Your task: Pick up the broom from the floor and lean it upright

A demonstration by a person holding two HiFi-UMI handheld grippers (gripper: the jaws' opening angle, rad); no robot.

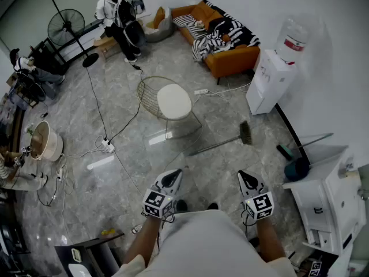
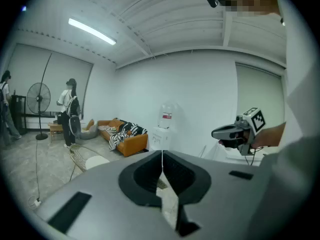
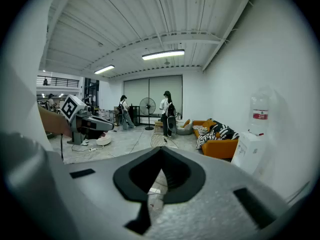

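Floor: broom flat, well beyond left fingers, right fingers.

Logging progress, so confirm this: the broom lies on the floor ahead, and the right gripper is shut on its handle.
Wrong on the grip: the right gripper is shut on nothing, as the right gripper view shows. The broom does lie on the floor ahead.

Left gripper and right gripper side by side — jaws together, tilted slightly down.
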